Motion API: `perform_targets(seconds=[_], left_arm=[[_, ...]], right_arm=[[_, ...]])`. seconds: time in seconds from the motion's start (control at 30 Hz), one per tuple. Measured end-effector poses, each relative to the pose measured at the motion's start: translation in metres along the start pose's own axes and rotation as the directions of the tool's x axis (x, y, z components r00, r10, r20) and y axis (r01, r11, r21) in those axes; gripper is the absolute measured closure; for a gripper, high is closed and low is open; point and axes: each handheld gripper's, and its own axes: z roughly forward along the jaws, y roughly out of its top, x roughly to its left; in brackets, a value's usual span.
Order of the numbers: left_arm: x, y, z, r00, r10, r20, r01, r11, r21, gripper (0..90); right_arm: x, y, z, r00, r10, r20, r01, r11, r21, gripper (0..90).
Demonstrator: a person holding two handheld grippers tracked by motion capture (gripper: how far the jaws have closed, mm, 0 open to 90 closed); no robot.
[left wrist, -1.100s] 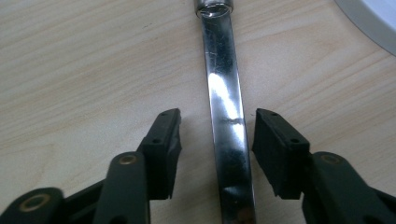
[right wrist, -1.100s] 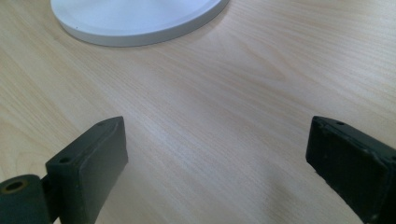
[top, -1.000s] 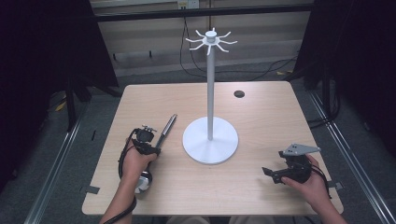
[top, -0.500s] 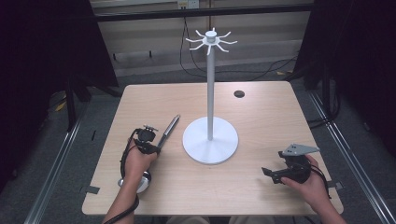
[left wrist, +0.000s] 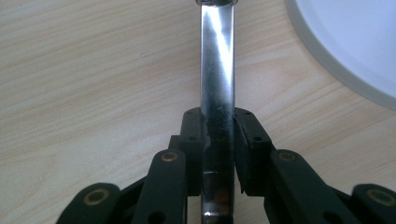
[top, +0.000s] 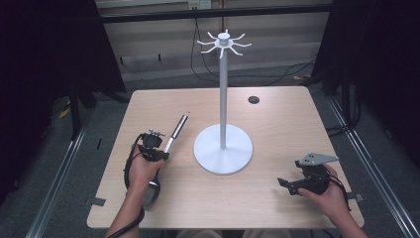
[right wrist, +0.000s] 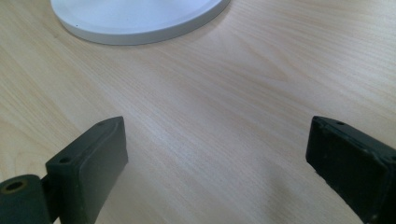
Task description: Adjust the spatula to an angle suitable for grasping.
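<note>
L gripper [top: 157,147] jaws clamped on metal rod [top: 176,132], unmoved vs before, R gripper [top: 287,184] jaws wide

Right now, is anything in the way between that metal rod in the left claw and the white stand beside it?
Nothing visible is. The left gripper is shut on the metal rod, and bare table lies between the rod and the white stand. The right gripper is off on the stand's other side, open.

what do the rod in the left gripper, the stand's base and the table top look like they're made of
Rod: probably polished metal, with mirror-like streaks of reflection.
Stand's base: smooth matte white, painted metal or plastic; can't tell which.
Table top: pale wood or wood-look laminate, fine grain lines showing.
</note>
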Motion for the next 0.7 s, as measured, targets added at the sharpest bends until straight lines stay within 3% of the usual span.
perform_targets(seconds=[0.13, 0.23, 0.43, 0.53, 0.6, 0.67, 0.7], left_arm=[[0.000, 0.001, -0.006, 1.0000, 0.003, 0.008, -0.002, 0.9999, -0.015, 75.5], [0.003, 0.003, -0.013, 0.9993, -0.012, 0.037, 0.013, 0.9992, -0.037, 75.5], [0.008, 0.008, -0.033, 0.9977, -0.027, 0.062, 0.034, 0.9925, -0.117, 75.5], [0.010, 0.009, -0.043, 0.9946, -0.047, 0.093, 0.063, 0.9819, -0.179, 75.5], [0.011, 0.009, -0.046, 0.9944, -0.036, 0.099, 0.054, 0.9809, -0.187, 75.5], [0.008, 0.009, -0.052, 0.9921, -0.041, 0.119, 0.067, 0.9708, -0.230, 75.5], [0.008, 0.009, -0.052, 0.9921, -0.041, 0.119, 0.067, 0.9708, -0.230, 75.4]], right_arm=[[0.000, 0.000, 0.000, 1.0000, -0.003, 0.002, 0.003, 1.000, -0.002, 4.9], [0.000, 0.000, 0.000, 1.0000, -0.002, 0.000, 0.002, 1.000, -0.001, 4.9], [0.000, 0.000, 0.001, 1.0000, -0.002, -0.001, 0.002, 1.000, 0.001, 4.9], [0.001, 0.000, 0.002, 1.0000, -0.002, -0.001, 0.002, 1.000, 0.004, 4.9], [0.001, 0.000, 0.002, 1.0000, -0.004, 0.000, 0.004, 1.000, 0.005, 4.9], [0.001, 0.000, 0.003, 1.0000, -0.007, -0.002, 0.007, 1.000, 0.006, 4.7], [0.001, 0.000, 0.003, 1.0000, -0.007, -0.002, 0.007, 1.000, 0.006, 4.7]])
